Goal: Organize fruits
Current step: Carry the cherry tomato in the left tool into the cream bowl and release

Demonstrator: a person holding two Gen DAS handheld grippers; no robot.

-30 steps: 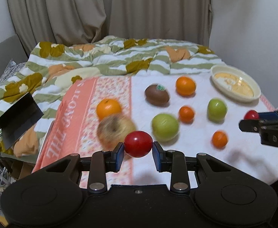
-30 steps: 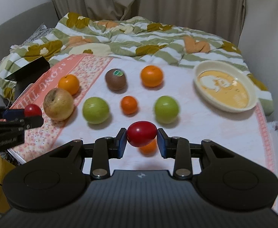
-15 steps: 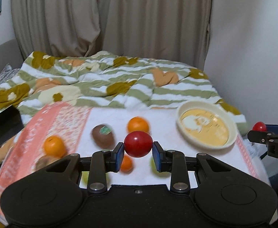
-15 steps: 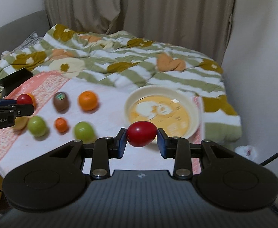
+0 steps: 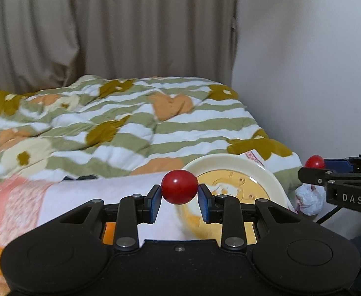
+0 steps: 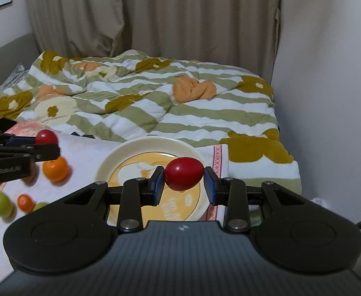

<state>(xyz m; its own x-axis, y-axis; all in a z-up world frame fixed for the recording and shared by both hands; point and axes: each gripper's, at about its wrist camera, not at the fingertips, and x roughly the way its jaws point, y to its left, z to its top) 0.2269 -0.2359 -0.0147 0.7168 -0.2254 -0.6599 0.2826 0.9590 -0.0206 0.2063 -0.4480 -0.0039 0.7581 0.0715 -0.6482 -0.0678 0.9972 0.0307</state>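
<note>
My left gripper [image 5: 179, 193] is shut on a round red tomato [image 5: 179, 187], held above the near left edge of the cream and yellow plate [image 5: 239, 167]. My right gripper [image 6: 184, 181] is shut on an oval red tomato [image 6: 184, 177], held above the same plate [image 6: 121, 155]. Each gripper shows in the other's view, the right one [image 5: 314, 164] at the right edge and the left one [image 6: 46, 143] at the left edge. An orange [image 6: 55, 169], a small orange [image 6: 24, 202] and a green fruit [image 6: 1, 203] lie on the white cloth [image 6: 86, 153] left of the plate.
The cloth covers a table in front of a bed with a striped floral quilt [image 6: 155, 103]. A white wall [image 6: 328, 98] stands close on the right. Curtains [image 5: 106, 29] hang behind. A dark object [image 6: 0, 124] sits at the far left.
Both grippers have swung right and forward with their tomatoes, from over the rows of fruit to over the plate. Most of the fruit has dropped out of the left wrist view.
</note>
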